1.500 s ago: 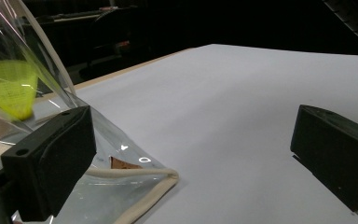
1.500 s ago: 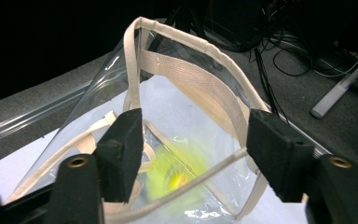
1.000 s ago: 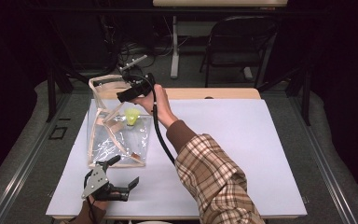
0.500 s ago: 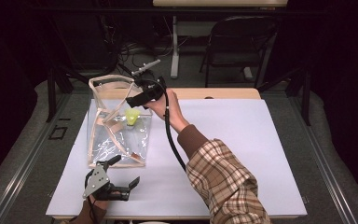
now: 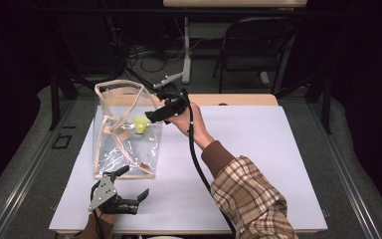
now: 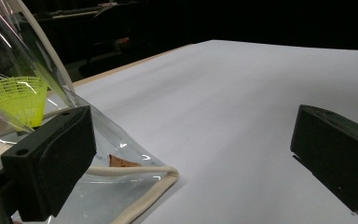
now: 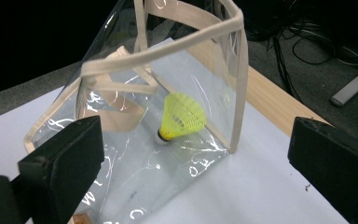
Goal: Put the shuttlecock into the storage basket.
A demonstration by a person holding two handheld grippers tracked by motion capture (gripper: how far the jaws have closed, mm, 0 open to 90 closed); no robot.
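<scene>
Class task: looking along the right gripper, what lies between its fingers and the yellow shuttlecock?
The clear bag's wall: the shuttlecock sits inside, behind it, seen in the right gripper view.

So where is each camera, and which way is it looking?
High view: above the table, looking down; shows both forearms, left gripper, right gripper.
Left gripper view: low over the table, between its open jaws, beside the clear bag.
Right gripper view: faces the bag between its open jaws.
All share the yellow shuttlecock.
</scene>
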